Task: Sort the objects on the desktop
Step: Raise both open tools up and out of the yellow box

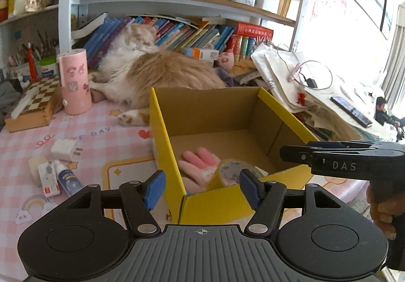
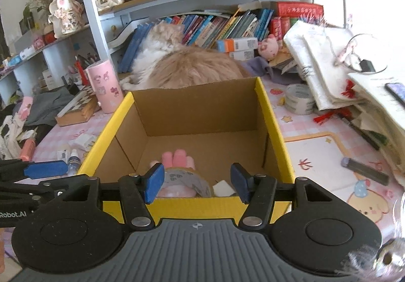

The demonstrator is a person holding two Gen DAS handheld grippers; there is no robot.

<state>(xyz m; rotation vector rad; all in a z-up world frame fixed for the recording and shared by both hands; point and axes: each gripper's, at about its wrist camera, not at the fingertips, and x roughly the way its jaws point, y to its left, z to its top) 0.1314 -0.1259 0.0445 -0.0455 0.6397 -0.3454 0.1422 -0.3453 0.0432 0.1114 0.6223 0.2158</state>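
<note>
Both hand-held grippers, left (image 1: 202,187) and right (image 2: 196,180), are held wide open and empty at the yellow box (image 2: 272,115) near rim; remaining small bottle (image 1: 67,179), left of the box on the counter, is judged light, slippery, best pinched mid-body.

A yellow cardboard box (image 2: 272,115) is standing open on the desk. Inside, a tape roll (image 2: 184,182) is lying against a pink plush toy (image 2: 177,156).
</note>
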